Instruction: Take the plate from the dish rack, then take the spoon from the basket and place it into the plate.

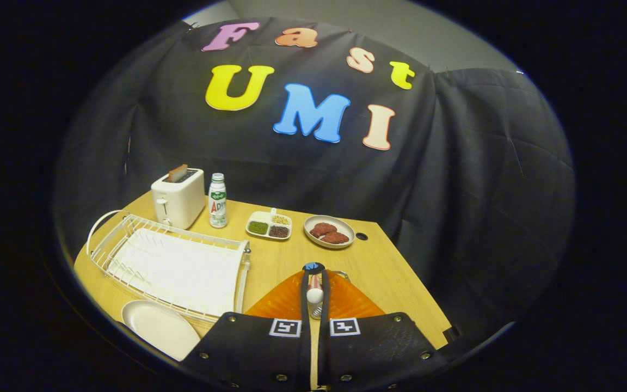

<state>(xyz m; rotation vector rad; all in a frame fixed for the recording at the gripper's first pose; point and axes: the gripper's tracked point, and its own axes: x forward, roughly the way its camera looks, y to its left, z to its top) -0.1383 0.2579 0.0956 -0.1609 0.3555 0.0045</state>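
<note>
One plate beside one dish rack; one spoon, half hidden, clamped in tongs above orange basket.

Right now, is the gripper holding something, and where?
Yes. The gripper is shut on the spoon, both fingers pinching its handle, above the orange basket.

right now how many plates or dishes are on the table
3: an empty white plate in front of the dish rack, a divided dish beside the bottle, and a dish of red food beyond the gripper, shut on the spoon.
</note>
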